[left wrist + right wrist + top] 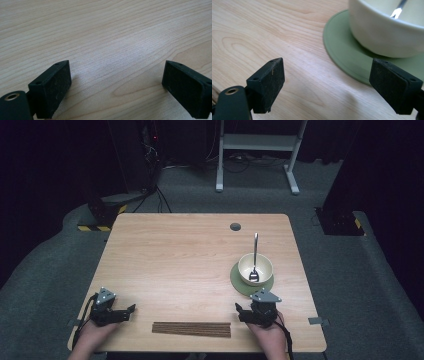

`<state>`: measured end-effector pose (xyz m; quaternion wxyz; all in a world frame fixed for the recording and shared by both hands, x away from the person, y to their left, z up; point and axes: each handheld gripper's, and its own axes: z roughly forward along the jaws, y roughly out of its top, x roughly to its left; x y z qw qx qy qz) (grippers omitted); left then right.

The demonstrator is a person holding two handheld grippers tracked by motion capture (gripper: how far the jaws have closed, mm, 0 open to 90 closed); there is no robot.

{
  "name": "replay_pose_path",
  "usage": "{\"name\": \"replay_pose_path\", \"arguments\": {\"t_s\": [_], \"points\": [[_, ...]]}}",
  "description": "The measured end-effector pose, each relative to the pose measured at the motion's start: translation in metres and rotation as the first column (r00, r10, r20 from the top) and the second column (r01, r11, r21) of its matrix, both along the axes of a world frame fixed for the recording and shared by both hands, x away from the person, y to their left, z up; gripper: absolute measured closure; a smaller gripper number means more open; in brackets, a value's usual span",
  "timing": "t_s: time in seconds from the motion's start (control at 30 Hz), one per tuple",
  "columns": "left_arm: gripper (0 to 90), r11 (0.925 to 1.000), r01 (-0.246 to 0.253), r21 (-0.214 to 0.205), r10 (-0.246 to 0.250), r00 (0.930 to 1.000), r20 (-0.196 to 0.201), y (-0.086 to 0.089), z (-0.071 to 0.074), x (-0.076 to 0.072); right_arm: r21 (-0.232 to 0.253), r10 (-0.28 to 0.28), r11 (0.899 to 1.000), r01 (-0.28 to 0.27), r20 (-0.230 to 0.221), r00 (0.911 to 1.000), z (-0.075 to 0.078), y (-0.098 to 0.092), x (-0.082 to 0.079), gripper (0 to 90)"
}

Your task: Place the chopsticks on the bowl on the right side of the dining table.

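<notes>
a pale wood table (190, 255) on grey carpet, dark room behind. the right gripper (327, 82) stands wide open, gripping nothing, bare wood between its jaws. just beyond its right jaw lies a green saucer (342, 55) bearing a cream bowl (382, 35), a metal spoon (255, 257) leaning inside. the left gripper (116, 85) is likewise spread wide and empty over bare wood. between the grippers, a brown strip mat (191, 329) lies at the near edge.

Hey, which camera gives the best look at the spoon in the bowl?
The high view: the whole spoon shows, head in the bowl, handle leaning on the far rim. The right gripper view catches a short stretch of handle above the rim. The left gripper view faces bare table.
</notes>
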<state>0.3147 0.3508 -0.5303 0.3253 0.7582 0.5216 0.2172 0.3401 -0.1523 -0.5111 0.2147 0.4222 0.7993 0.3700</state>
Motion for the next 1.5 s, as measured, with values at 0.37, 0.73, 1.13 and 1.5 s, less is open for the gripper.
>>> {"name": "replay_pose_path", "arguments": {"t_s": [0.37, 0.73, 1.13, 1.5], "points": [[9.1, 1.0000, -0.005, 0.000, 0.005, 1.0000, 0.002, -0.001, 0.000, -0.001, 0.046, 0.065, 0.997, -0.063, -0.046, 0.9968, 0.003, 0.015, 0.001, 12.3], [10.0, 0.9998, -0.022, -0.001, 0.022, 0.9998, 0.003, 0.000, 0.000, -0.004, 0.047, 0.221, 0.975, -0.218, -0.068, 0.9730, 0.007, 0.037, -0.007, 22.7], [9.9, 0.9997, -0.023, 0.001, 0.023, 0.9997, 0.003, 0.000, 0.000, -0.004, 0.046, 0.345, 0.939, -0.342, -0.124, 0.9303, 0.002, 0.061, -0.023, 38.8], [9.9, 0.9998, -0.019, 0.000, 0.019, 0.9998, 0.003, 0.000, 0.000, -0.004, 0.040, 0.357, 0.934, -0.354, -0.109, 0.9279, 0.001, 0.058, -0.029, 59.4]]}}
